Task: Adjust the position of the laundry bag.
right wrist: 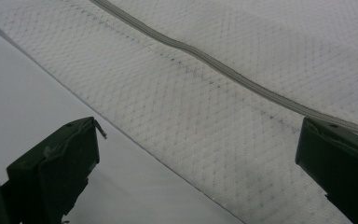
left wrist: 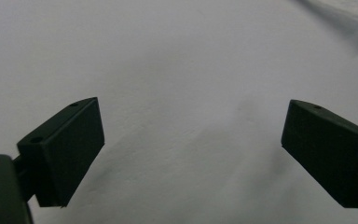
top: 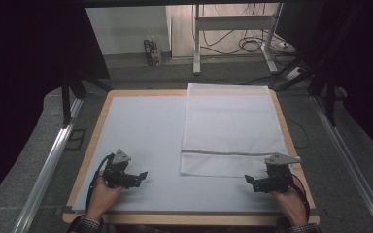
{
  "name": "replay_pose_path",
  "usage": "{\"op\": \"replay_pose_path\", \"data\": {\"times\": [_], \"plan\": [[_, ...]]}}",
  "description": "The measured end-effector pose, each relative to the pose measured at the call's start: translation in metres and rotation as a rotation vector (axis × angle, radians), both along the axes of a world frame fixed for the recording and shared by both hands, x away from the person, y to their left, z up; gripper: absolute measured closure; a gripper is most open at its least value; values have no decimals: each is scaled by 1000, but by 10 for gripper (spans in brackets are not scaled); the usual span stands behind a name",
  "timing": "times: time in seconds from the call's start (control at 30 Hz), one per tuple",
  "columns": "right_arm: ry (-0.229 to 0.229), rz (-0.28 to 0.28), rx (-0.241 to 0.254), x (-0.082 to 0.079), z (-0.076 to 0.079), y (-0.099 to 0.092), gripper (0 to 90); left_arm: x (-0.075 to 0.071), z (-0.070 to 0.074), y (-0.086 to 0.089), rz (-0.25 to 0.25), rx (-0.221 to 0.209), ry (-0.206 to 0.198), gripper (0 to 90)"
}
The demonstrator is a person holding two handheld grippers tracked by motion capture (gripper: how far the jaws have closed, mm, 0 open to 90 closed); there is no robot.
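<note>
Now both grippers, left and right, rest near the towel's near edge, fingers wide and empty, probably poised to grab its corners.

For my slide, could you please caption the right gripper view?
Open right hand-held gripper poised over the near edge of a white woven towel with a grey stripe.

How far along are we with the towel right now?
Done: the white towel lies flat on the right half of the table, apparently folded lengthwise. In hand: nothing gripped; the right gripper is open at the towel's near right corner, the left gripper open over the bare mat. Left, probably: grasping the near edge and folding further.
</note>
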State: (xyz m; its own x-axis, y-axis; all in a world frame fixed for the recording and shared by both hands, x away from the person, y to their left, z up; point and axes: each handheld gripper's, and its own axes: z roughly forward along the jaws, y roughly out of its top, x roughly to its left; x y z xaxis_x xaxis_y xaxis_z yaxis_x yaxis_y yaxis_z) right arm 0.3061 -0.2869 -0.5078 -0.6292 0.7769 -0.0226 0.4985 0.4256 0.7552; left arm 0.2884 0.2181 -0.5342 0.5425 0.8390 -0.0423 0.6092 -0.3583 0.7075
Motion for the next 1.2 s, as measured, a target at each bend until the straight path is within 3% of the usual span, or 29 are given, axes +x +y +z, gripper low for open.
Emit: {"op": "replay_pose_path", "data": {"times": [0.37,0.53,0.73,1.07,1.2], "plan": [[-17,1,-11,-1,-1,6,0,0,2,1,-25,-65,9,44],[-26,-16,21,-1,2,9,0,0,2,1,-26,-62,6,51],[-17,-23,0,0,1,10,0,1,3,-1,-29,-45,5,81],[-5,-30,-34,-1,4,12,0,1,7,-13,-44,23,0,165],[-6,-42,-25,-1,7,9,26,3,8,-19,-55,13,8,167]]}}
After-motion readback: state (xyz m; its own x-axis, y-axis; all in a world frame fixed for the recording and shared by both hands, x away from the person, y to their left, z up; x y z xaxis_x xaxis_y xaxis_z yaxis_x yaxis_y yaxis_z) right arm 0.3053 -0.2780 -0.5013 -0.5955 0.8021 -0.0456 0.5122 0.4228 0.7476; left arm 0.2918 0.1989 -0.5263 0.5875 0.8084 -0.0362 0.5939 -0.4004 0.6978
